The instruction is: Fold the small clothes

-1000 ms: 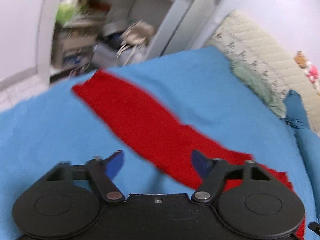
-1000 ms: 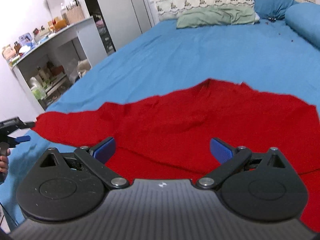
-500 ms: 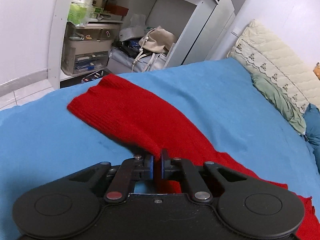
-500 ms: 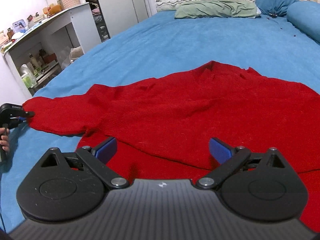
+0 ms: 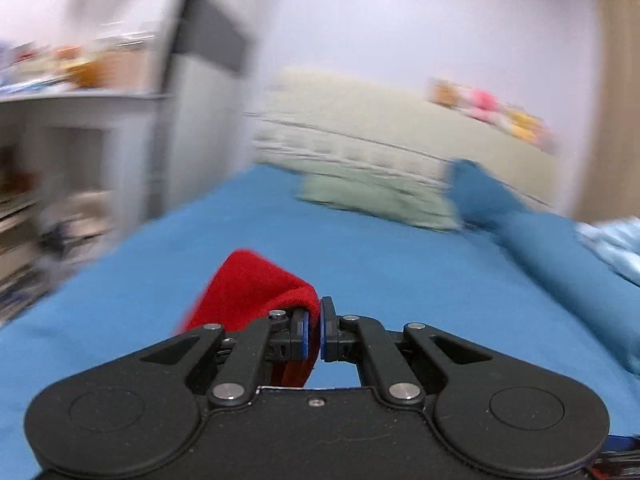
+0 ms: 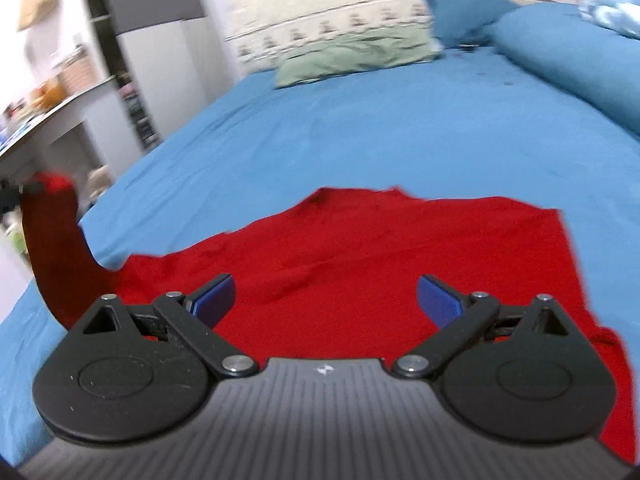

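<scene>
Garment: a red sweater (image 6: 360, 264) is laid flat on the blue bed (image 6: 400, 128), filling the lower middle of the right wrist view; its neckline points toward the pillows at the top of the frame.

Sleeve: one sleeve (image 6: 52, 240) is seen raised off the bed at the left edge of the right wrist view, hanging in a curve back down to the body of the sweater. The cuff end (image 5: 256, 288) shows in the lower centre of the left wrist view.

Left hand-held gripper (image 5: 314, 330): jaws are brought nearly together, with the red cuff pinched between the blue pads; cloth bulges up and to the left of the grip.

Right hand-held gripper (image 6: 324, 300): jaws are spread wide, nothing is held; it hovers over the lower body of the sweater.

Step in hand: the sleeve fold is judged to be under way, with the cuff lifted and not yet laid down.

Next move: the cuff would need to be carried inward across the chest and laid flat before release; the body may need to be pinned by the free gripper so it is not dragged.

Visibility: the left wrist view is heavily blurred; the background is not read.
</scene>
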`<control>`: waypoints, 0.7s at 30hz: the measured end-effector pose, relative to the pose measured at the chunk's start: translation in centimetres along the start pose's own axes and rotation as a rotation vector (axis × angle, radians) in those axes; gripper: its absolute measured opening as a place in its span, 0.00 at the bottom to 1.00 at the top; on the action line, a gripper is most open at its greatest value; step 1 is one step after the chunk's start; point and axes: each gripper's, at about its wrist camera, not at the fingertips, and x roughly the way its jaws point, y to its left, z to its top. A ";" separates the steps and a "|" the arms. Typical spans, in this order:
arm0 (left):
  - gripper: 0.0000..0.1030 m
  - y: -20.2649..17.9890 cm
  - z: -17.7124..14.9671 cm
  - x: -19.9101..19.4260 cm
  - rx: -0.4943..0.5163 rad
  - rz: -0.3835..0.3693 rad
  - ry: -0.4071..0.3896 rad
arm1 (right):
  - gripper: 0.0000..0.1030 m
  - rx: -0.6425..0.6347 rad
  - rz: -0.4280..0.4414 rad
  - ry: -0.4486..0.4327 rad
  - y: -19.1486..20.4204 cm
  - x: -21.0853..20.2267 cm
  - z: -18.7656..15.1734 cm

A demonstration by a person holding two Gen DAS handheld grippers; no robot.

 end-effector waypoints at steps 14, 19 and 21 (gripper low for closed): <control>0.05 -19.7 -17.3 10.2 0.304 -0.160 0.374 | 1.00 0.056 -0.125 0.072 -10.2 -2.1 -2.0; 0.68 -17.9 -14.1 6.7 0.272 -0.207 0.331 | 1.00 0.036 -0.088 0.050 -10.5 -2.5 -1.8; 0.89 -16.6 -12.5 3.8 0.305 -0.161 0.263 | 1.00 0.005 -0.063 0.026 -9.7 -2.9 -1.2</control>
